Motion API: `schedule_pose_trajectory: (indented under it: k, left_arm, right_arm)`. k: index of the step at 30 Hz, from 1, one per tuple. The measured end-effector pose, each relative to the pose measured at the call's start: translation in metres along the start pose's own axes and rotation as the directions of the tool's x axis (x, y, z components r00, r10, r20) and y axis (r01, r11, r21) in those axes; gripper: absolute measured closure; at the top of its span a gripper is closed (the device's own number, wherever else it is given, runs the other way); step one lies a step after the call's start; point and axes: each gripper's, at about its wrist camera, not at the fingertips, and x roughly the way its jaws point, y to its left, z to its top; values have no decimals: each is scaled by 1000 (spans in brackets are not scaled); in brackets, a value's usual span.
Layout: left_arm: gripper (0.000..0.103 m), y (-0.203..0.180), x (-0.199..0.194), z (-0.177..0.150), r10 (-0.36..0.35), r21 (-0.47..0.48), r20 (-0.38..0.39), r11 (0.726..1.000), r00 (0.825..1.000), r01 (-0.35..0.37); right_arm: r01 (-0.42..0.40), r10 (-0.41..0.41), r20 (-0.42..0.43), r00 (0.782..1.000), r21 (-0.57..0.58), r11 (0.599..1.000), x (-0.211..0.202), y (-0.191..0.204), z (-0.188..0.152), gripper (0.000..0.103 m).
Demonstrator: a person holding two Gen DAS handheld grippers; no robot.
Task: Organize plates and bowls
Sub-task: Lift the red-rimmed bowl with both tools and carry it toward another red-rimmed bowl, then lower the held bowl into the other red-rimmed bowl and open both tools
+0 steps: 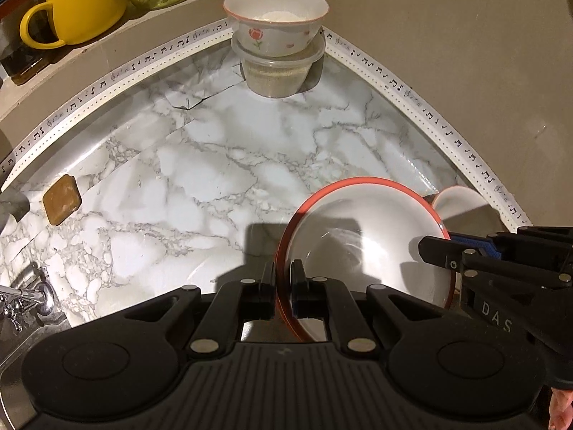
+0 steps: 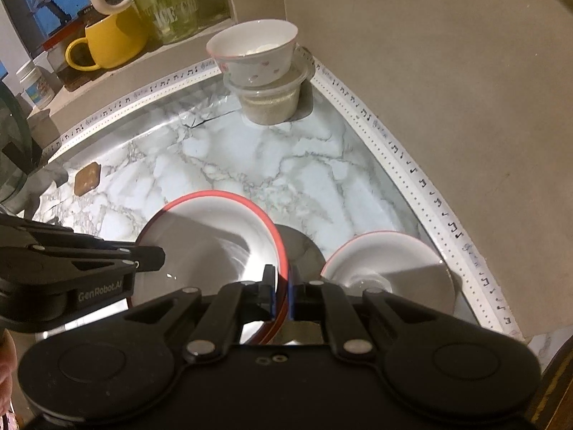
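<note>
Both grippers pinch one red-rimmed bowl point(image 1: 361, 240) by opposite rims: left gripper point(image 1: 283, 286) clamped on near-left edge, right gripper point(image 2: 283, 286) on the other. Bowl sits low over marble counter point(image 1: 200, 165), beside smaller pink-rimmed bowl point(image 2: 386, 265). Floral bowl point(image 1: 275, 21) stacked on plastic tub point(image 1: 279, 75) in corner.
</note>
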Motion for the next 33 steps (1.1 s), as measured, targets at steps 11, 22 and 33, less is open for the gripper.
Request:
schedule_pose_trajectory:
  k: [11, 22, 33]
  left_arm:
    - [96, 4, 6, -2, 2, 11, -9, 1000, 1000, -2]
    - [95, -2, 7, -3, 33, 64, 8, 997, 999, -34]
    - [95, -1, 6, -3, 25, 60, -2, 998, 1000, -25]
  right_arm:
    - [6, -7, -19, 1000, -35, 999, 7, 4, -1, 96]
    - [14, -16, -33, 999, -76, 997, 14, 7, 0, 95]
    - [49, -54, -31, 998, -138, 989, 15, 16, 0, 90]
